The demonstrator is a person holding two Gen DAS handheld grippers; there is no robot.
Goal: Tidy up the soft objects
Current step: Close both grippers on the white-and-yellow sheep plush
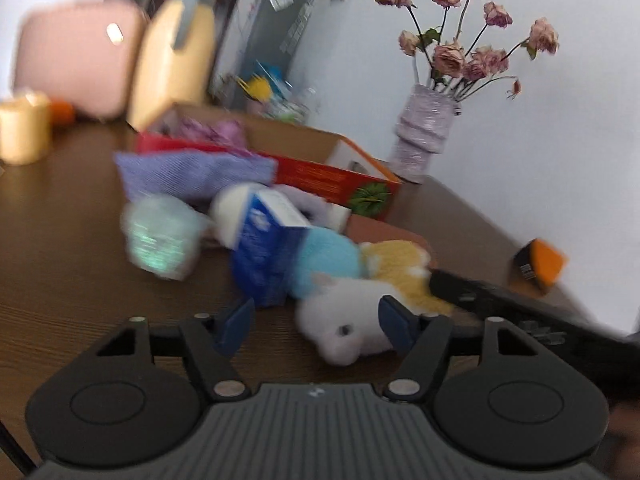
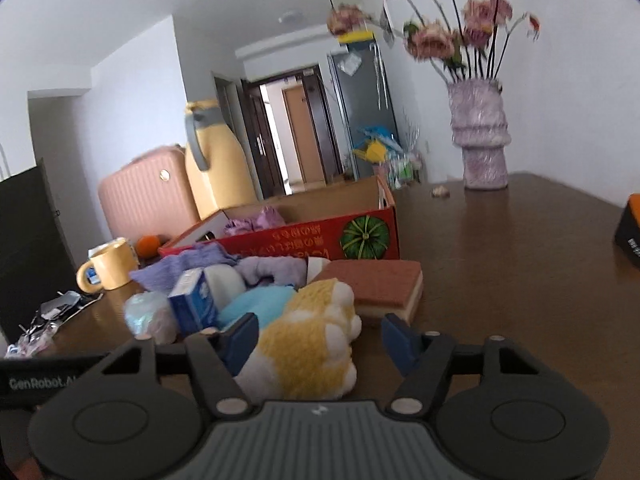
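Note:
A heap of soft things lies on the brown table in front of a red cardboard box with a pumpkin picture. A yellow-and-white plush toy is nearest. My left gripper is open around its white end, the right pad close to the fur and the left pad clear. My right gripper is open around its yellow part, with a gap at the right pad. Behind lie a light-blue plush, a blue tissue pack, a purple cloth and a brown sponge.
A purple vase of dried roses stands at the back right. An orange-and-black box lies at the right edge. A yellow mug, an orange, a yellow jug and a pink suitcase are at the left.

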